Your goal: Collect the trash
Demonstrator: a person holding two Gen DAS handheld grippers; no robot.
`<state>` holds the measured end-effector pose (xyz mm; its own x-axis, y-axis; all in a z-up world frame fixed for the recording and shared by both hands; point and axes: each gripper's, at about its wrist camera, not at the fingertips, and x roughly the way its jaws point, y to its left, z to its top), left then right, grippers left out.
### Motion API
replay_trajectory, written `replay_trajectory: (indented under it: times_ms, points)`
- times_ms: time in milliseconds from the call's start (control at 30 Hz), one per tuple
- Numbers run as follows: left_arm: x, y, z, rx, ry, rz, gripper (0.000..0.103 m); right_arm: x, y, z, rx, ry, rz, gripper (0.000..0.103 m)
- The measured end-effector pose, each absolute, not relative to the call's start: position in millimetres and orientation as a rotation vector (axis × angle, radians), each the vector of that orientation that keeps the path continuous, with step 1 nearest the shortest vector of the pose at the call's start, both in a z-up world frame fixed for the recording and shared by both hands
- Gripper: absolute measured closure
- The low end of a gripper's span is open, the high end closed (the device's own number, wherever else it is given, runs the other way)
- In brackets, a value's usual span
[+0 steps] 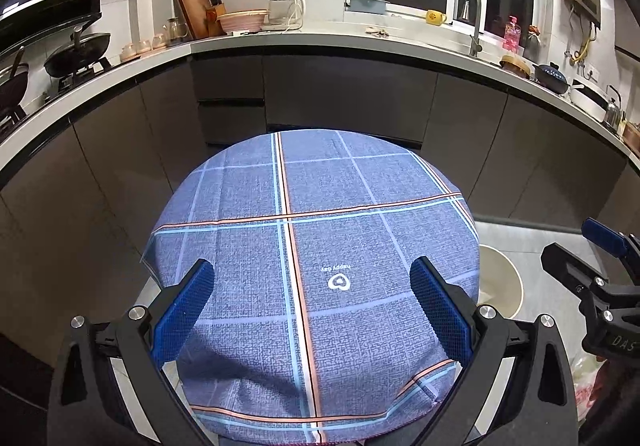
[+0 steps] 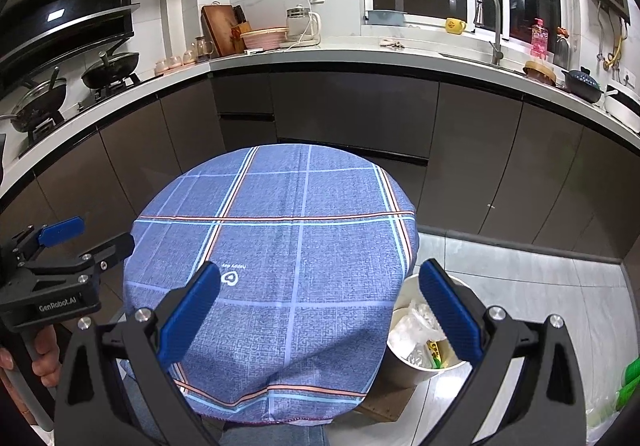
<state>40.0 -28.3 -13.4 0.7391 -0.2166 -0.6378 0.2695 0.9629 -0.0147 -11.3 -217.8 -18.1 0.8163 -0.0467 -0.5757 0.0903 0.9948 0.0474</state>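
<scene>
we see a kitchen, with a long pale desk curving round above dark cabinet fronts; on it stand two black woks, a cutting board, a glass kettle, a yellow mug and a tap by the window. in front of the cabinets is a round table under a blue checked cloth, with a small heart mark and the words "happy day" printed on it; the cloth's top is bare in both views.

on the grey tiled floor, just beside the table on its right, stands a pale round bin. the trash lies inside it: crumpled clear plastic and a bit of yellow-green wrapper (what the pieces are we cannot make out). in the left wrist view only the bin's rim shows past the table edge.

our left claw hangs over the near part of the cloth with its blue pads spread wide and nothing between them. our right claw is likewise spread wide and empty, its left pad over the cloth and its right pad over the bin's mouth. a hand grips the left tool's handle at the edge of the right wrist view.
</scene>
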Motion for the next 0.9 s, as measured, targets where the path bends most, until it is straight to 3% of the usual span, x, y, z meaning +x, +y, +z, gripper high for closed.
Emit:
replay_trajectory:
  times_ms: [900]
  points:
    - [31, -24, -2, 0.068, 0.649, -0.265, 0.008, -15, -218, -10, 0.074, 0.578, -0.067, 0.003]
